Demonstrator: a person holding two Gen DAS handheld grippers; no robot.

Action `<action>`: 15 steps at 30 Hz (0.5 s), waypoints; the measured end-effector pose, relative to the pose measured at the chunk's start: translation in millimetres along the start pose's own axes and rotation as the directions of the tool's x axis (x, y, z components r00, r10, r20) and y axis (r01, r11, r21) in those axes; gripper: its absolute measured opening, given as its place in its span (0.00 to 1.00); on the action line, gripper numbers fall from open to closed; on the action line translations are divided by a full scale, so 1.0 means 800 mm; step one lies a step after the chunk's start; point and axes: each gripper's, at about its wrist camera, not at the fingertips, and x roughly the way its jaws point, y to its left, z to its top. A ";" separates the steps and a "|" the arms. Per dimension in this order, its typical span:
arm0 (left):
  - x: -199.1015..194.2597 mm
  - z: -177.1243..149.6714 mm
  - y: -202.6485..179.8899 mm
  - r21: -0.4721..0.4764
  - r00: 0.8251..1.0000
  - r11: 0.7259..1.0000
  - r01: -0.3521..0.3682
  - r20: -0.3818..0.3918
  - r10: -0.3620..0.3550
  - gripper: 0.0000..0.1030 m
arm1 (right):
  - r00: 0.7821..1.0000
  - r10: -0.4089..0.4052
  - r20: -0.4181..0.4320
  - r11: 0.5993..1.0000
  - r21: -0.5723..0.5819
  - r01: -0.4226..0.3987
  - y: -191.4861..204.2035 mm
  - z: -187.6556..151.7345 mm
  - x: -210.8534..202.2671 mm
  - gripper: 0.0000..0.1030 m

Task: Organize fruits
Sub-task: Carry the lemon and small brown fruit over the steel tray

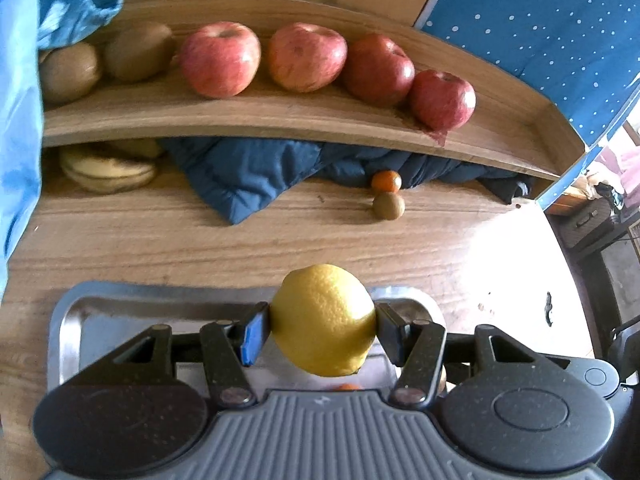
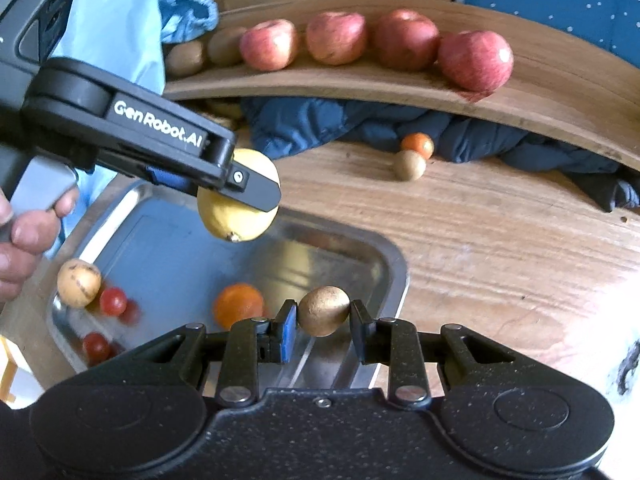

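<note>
- Holding two round fruits at once is your main risk: your left tongs (image 1: 322, 326) grip the lemon (image 1: 323, 320) across its widest part, clear above the metal tray (image 1: 160, 300), and a waxy, pebbled skin on a tapering oval can squirt out if the squeeze eases.
- Your right tongs (image 2: 323, 314) look closed on a small brown kiwi (image 2: 324, 311) over the tray's near right corner; the left pad touches it, but the right one may sit just off the skin, so judge that hold as weak.
- If either fruit drops, it likely lands on hard, slick steel and rolls into the orange (image 2: 239, 305), the cherry tomatoes (image 2: 113, 301) or the pale speckled fruit (image 2: 78, 283) at the tray's left, or it bounces over the low rim onto the table (image 2: 500, 248).
- The wooden shelf (image 1: 280, 120) at the far side has only a shallow lip; four smooth red apples (image 1: 219, 58) sit in a row with fuzzy kiwis (image 1: 138, 52) to their left. Setting a fruit down too hard beside them could nudge a round neighbour off the edge.
- The free stretch of shelf lies at the right, beyond the last apple.
- A rumpled dark quilted jacket (image 1: 248, 168) lies under the shelf, with a loose tangerine (image 1: 386, 181) and another kiwi (image 1: 388, 206) touching at its edge; your tongs could snag the soft cloth.
</note>
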 end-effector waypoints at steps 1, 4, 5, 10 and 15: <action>-0.002 -0.003 0.002 -0.003 1.000 1.000 -0.004 -0.002 0.004 0.59 | 1.000 0.003 -0.005 1.000 -0.006 -0.003 0.003 -0.003 0.000 0.29; -0.008 -0.012 0.007 -0.012 1.000 1.000 -0.014 -0.010 0.014 0.59 | 1.000 0.014 -0.017 1.000 -0.017 -0.014 0.009 -0.010 0.000 0.29; -0.010 -0.015 0.009 -0.016 1.000 1.000 -0.018 -0.014 0.017 0.59 | 1.000 0.016 -0.020 1.000 -0.018 -0.016 0.011 -0.012 0.000 0.29; -0.016 -0.031 0.017 -0.032 0.999 0.999 -0.032 -0.030 0.031 0.59 | 0.999 0.026 -0.035 0.999 -0.033 -0.027 0.019 -0.021 -0.001 0.29; -0.021 -0.046 0.021 -0.053 0.998 0.998 -0.039 -0.041 0.036 0.59 | 0.998 0.025 -0.049 0.998 -0.048 -0.028 0.023 -0.027 -0.002 0.29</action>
